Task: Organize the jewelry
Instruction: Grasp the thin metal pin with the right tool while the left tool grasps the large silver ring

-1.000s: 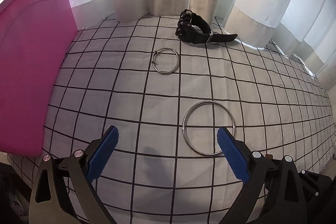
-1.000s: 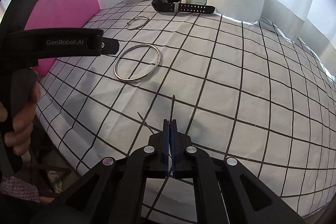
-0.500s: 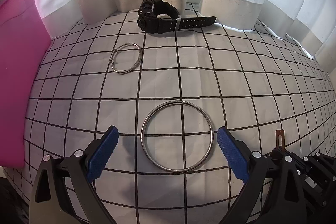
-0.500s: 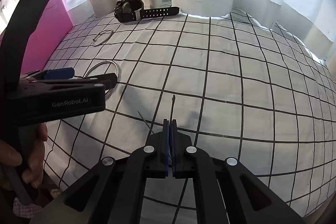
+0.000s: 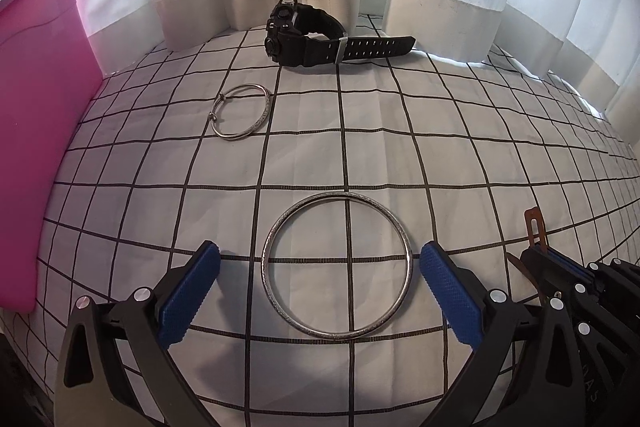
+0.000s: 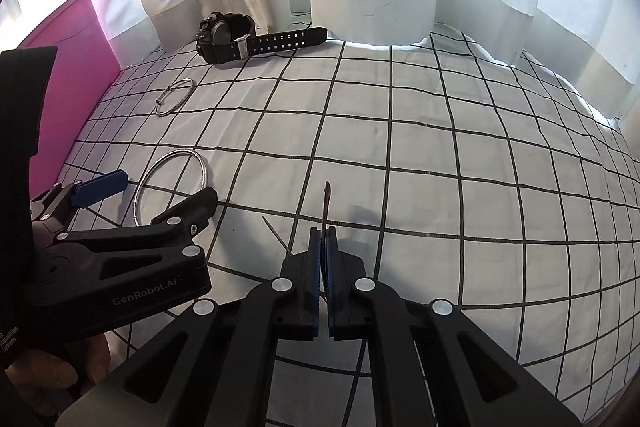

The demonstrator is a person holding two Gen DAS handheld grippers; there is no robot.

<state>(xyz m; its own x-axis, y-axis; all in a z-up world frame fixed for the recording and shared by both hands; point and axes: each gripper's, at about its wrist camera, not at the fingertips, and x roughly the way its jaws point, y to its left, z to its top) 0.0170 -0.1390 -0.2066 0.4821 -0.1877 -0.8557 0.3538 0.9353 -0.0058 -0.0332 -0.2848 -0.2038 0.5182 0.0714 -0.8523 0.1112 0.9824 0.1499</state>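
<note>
While straddling large bangle (image 5: 336, 267), left gripper (image 5: 316, 287) fingers spread wide for pickup | right gripper (image 6: 323, 259) fingers clamped on thin brown clip (image 6: 326, 203), kept aside | box (image 5: 36, 131) near.

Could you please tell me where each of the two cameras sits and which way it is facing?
Left wrist: rides the left claw, facing the curtains; its open blue pads flank the large bangle.
Right wrist: rides the right claw, shut on a thin brown clip; the left claw and a hand show.
Shared: large bangle, small bangle, black watch, pink box, grid cloth.
</note>
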